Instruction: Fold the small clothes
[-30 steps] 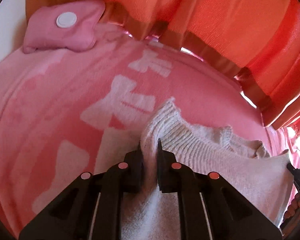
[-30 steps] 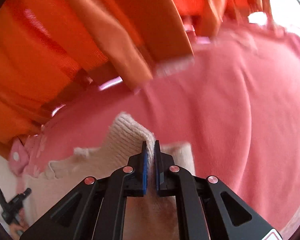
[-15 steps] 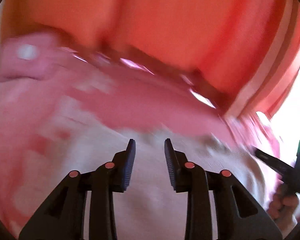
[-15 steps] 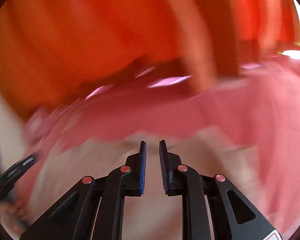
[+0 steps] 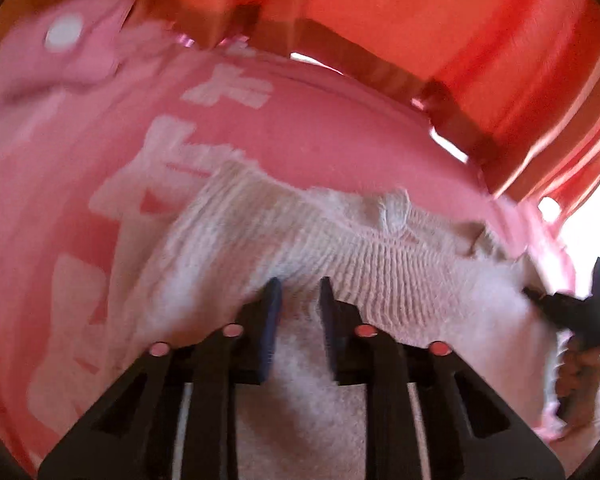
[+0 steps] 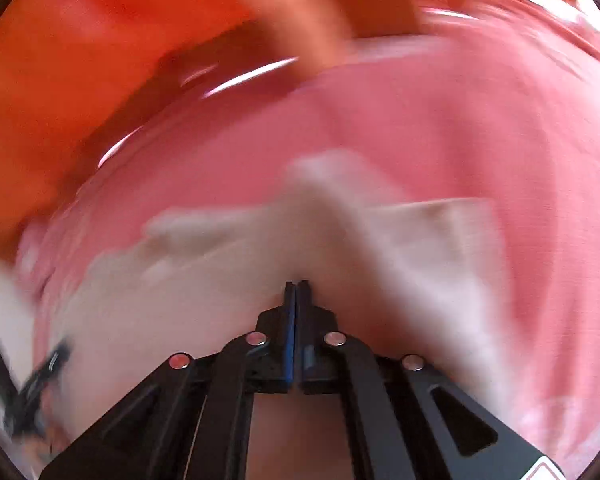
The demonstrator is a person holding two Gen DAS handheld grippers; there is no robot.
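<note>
A small cream knit garment (image 5: 340,248) with a ribbed band lies on a pink blanket (image 5: 340,132) with pale bow prints. My left gripper (image 5: 298,286) is open, its fingertips over the garment's near side below the ribbed band. In the right wrist view the garment (image 6: 380,248) is blurred. My right gripper (image 6: 297,286) has its jaws together at the garment's near edge, and the cloth rises in a peak just past them. The right gripper also shows at the right edge of the left wrist view (image 5: 568,312).
Orange curtains (image 5: 420,20) hang behind the blanket's far edge, and also show in the right wrist view (image 6: 100,60). A pink bow-shaped cushion (image 5: 60,56) with a white button lies far left on the blanket. Bright light comes in at the right edge.
Both grippers let go of the garment's ribbed band and opened. The left gripper stays open over the cloth. The right gripper has closed again at the garment's near edge.
</note>
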